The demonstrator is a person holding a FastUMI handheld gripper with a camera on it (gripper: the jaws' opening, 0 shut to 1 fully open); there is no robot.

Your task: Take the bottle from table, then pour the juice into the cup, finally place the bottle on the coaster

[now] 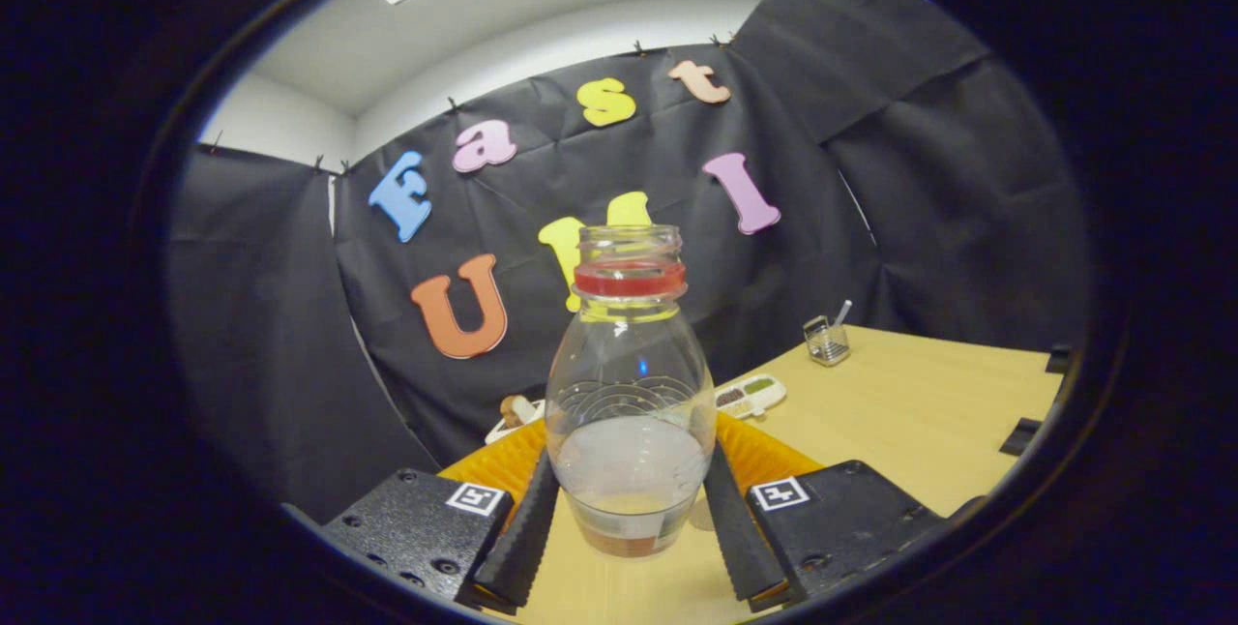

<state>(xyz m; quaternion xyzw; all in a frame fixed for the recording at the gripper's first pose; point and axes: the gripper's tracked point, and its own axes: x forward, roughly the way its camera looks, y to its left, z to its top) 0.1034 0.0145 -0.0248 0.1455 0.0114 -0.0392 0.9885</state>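
While upright, bottle sits gripped (both sides) by tool.

Tongs: two long, narrow fingers with ribbed, saw-toothed inner faces, tapering toward the tips. Each finger mounts on a blocky black carrier of coarse, grainy finish with bevelled edges. Each carrier bears one square white tag printed with a black pattern on its top inner corner. Left carrier shows several recessed round screws along its face; right carrier shows at least one.
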